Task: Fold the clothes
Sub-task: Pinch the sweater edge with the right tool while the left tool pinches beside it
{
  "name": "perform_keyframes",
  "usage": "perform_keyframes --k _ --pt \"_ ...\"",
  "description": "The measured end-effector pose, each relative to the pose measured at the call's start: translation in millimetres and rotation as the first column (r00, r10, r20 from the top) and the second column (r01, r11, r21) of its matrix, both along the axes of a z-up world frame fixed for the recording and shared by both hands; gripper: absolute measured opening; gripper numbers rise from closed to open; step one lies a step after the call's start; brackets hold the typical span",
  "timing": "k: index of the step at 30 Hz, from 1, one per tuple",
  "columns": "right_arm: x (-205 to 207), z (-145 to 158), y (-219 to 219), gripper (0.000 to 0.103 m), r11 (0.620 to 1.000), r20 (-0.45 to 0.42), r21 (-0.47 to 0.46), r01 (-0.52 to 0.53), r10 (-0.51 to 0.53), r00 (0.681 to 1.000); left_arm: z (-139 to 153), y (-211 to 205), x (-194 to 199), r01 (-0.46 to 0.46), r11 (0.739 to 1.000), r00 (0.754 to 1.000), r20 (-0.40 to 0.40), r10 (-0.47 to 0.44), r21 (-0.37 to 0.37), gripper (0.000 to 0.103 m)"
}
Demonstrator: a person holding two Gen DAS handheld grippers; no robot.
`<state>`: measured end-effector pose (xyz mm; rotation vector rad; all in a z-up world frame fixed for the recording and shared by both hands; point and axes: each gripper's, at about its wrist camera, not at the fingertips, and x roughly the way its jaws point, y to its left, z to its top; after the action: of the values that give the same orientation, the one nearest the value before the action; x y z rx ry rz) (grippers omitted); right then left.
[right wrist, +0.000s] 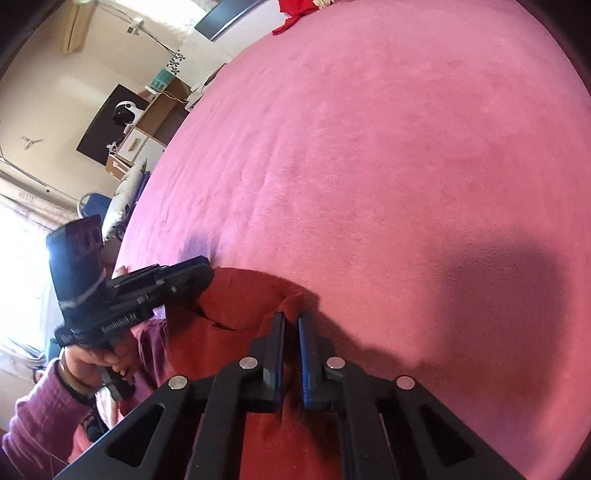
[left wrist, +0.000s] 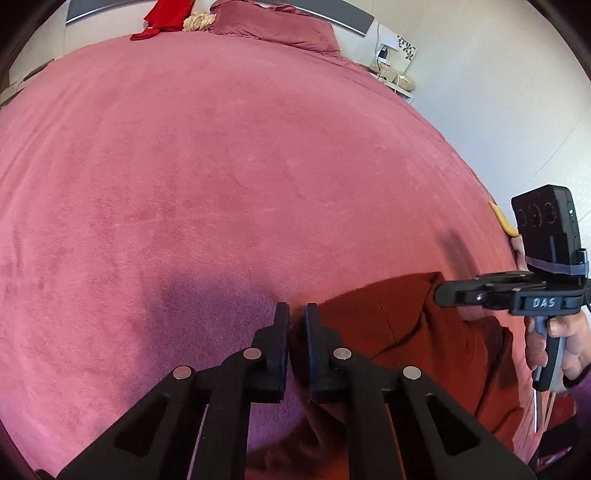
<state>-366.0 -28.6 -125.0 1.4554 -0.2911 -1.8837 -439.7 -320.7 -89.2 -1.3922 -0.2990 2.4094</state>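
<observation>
Rust-red garment [left wrist: 399,332] lies bunched at near edge of pink bedspread [left wrist: 221,166]. Left gripper [left wrist: 296,314] jaws pressed together, pinching garment's left edge. Right gripper [right wrist: 291,325] jaws likewise closed, clamping raised fold of same garment. Each gripper held by hand [left wrist: 569,343] on pistol handle. Farther off: pink pillow [left wrist: 280,26], bright red cloth [left wrist: 159,18] at headboard.

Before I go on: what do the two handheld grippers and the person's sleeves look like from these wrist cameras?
Both are black plastic, with silver round pivot pins on angled linkage arms. The right gripper has blue-faced fingers; seen from the left wrist it bears white "DAS" lettering, a black camera box on top and a grey handle. The left gripper has black fingers. The sleeve is purple knit.
</observation>
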Motion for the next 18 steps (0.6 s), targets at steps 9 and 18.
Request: perform_keyframes --k 9,18 --pt "52.0 74.3 6.7 0.005 0.994 -0.131 -0.051 -0.093 0.086 0.988 65.4 -5.0 66.2 0.043 0.988 0.990 -0.138 -0.022 0.148 0.009" --pt "179.4 84.7 40.9 0.005 0.978 -0.249 0.060 -0.201 0.210 0.945 63.6 0.2 210.9 0.085 0.979 0.987 -0.154 -0.056 0.187 0.009"
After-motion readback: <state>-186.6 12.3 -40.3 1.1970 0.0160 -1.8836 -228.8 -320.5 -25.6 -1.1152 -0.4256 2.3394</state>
